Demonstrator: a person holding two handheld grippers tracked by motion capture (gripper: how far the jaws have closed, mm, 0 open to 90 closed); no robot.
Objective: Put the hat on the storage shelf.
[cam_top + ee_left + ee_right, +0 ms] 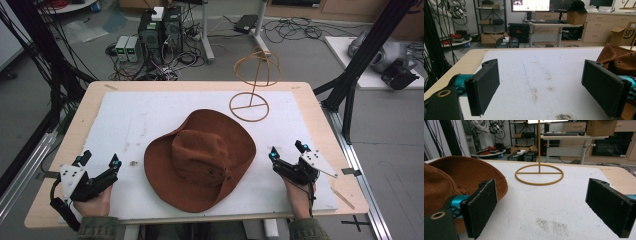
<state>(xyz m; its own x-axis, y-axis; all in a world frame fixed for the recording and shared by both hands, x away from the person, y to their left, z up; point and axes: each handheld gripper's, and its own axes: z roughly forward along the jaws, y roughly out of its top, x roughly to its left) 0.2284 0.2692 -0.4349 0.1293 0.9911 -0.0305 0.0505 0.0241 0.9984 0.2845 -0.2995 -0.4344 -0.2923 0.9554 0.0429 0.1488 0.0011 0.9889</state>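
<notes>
High view: hat mid-table, brim edges free.

High overhead; two low views sharing hat.

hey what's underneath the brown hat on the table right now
The brown hat lies brim-down on the white mat, which covers the wooden table. Whatever may sit beneath its crown is covered and cannot be seen.
</notes>
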